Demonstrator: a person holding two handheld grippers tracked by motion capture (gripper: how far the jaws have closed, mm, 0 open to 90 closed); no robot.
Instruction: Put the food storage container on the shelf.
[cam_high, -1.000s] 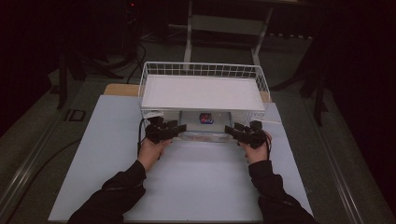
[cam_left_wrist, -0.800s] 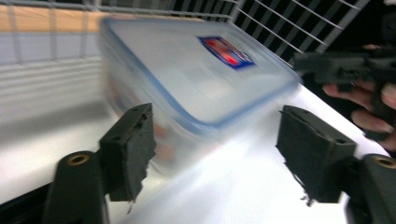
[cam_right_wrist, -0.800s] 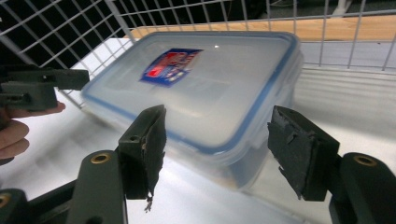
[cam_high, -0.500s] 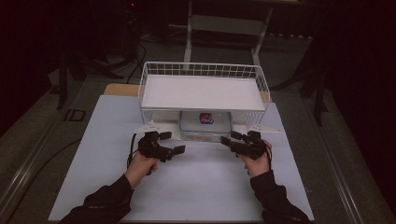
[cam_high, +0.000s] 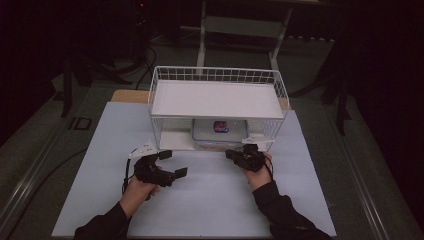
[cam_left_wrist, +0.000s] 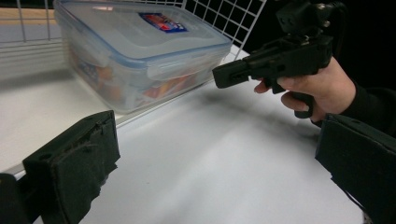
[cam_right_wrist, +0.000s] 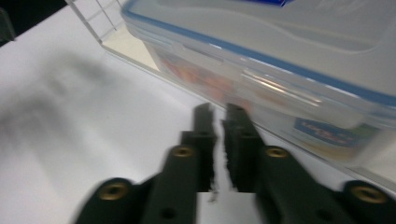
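Before the plastic box (cam_high: 218, 133) under the wire rack (cam_high: 217, 100), the left gripper (cam_high: 176, 173) gapes empty — the right gripper (cam_high: 231, 154) has just closed on nothing.

The food box (cam_left_wrist: 140, 51) is clear glossy plastic with a blue seal line in its lid and a printed paper-like label on top. The wire rack (cam_high: 217, 107) around it is thin white-coated metal, its shelf a smooth matt white sheet. The table top (cam_high: 210, 195) is matt white and smooth, with a strip of bare wood (cam_high: 129, 96) at 11 o'clock. Both grippers, left (cam_high: 172, 172) and right (cam_high: 235, 156), are matt black plastic; the pads (cam_left_wrist: 74, 168) are rough black foam with frayed edges
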